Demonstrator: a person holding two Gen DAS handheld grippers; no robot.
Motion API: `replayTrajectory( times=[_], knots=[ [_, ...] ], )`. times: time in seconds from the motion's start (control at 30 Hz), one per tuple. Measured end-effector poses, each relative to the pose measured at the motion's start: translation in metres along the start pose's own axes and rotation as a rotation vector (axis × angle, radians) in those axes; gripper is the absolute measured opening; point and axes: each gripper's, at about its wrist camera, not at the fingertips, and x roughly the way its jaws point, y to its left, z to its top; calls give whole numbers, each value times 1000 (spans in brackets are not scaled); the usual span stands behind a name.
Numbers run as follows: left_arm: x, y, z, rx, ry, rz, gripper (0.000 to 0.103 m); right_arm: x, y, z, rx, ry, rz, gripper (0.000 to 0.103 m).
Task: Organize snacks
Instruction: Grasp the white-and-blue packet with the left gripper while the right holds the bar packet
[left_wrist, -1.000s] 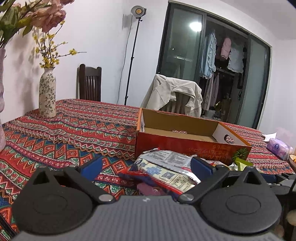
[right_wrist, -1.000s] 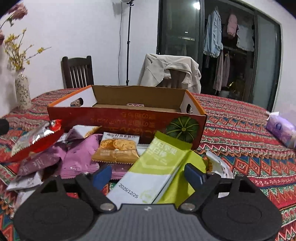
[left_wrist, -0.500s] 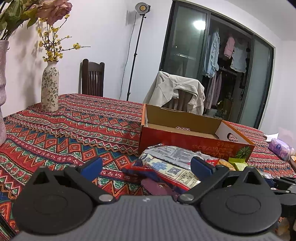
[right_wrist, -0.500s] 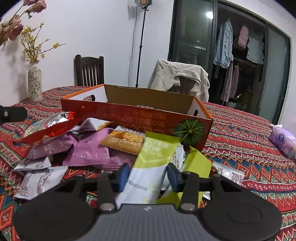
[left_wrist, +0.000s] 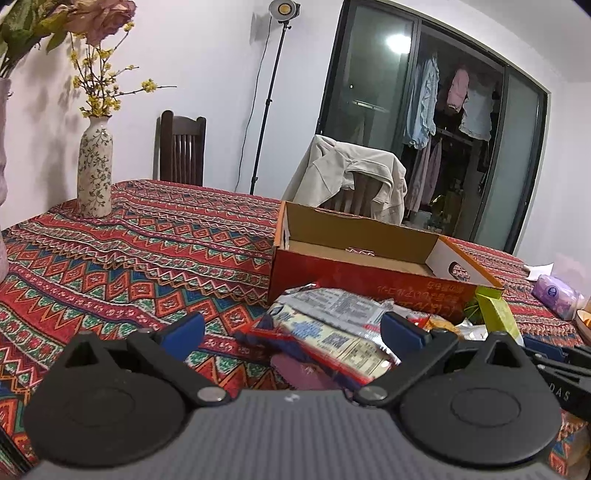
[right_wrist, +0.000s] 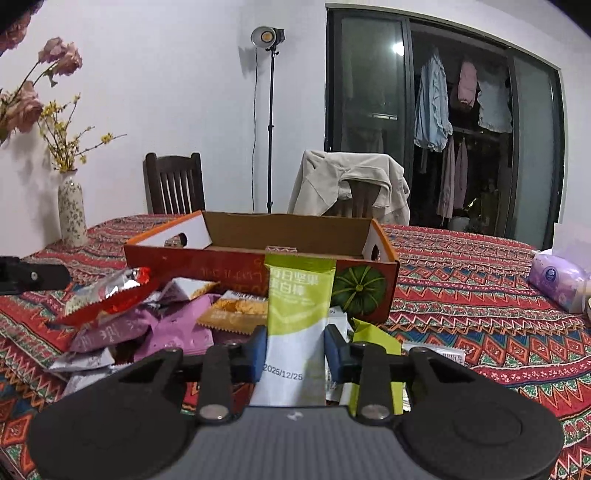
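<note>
**Green snack bar pinched above the pile, box waiting just beyond**

The right tongs (right_wrist: 294, 347) are pressed onto a green-and-white snack bar (right_wrist: 297, 314), their blue pads (right_wrist: 258, 349) clamped against its two long edges. The bar stands upright between them, its green top end rising in front of the near wall of the orange cardboard box (right_wrist: 236, 267), which sits open just beyond the tongs on a red patterned tablecloth (right_wrist: 461, 295). A second green packet (right_wrist: 375, 341) lies just to the right of the pinched bar, partly behind the right-hand pad.

To the left of the right tongs spreads a loose heap of packets: purple wrappers (right_wrist: 173, 332), an orange cracker pack (right_wrist: 234, 312) and a red foil pack (right_wrist: 110, 295) tilted up on top of the heap.

The left tongs (left_wrist: 291, 328) are spread wide and pinching nothing. Between and just beyond their blue pads (left_wrist: 184, 330) lies a red-edged packet (left_wrist: 332, 339) with printed text on its back, resting on the same heap, with the box (left_wrist: 369, 273) directly behind it. At the far right edge of the left view the green bar (left_wrist: 496, 314) shows again, standing above the dark frame of the other tongs.

Farther off to the left stands a flowered vase (left_wrist: 94, 166); a purple tissue pack (right_wrist: 557, 282) lies well to the right.
</note>
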Motion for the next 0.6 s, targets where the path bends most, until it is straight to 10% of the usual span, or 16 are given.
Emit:
replayTrajectory(
  times=[0.6],
  knots=[
    [85,-31,29,-5,255,144,103,1,-14,0,38,-13,40,33]
  ],
)
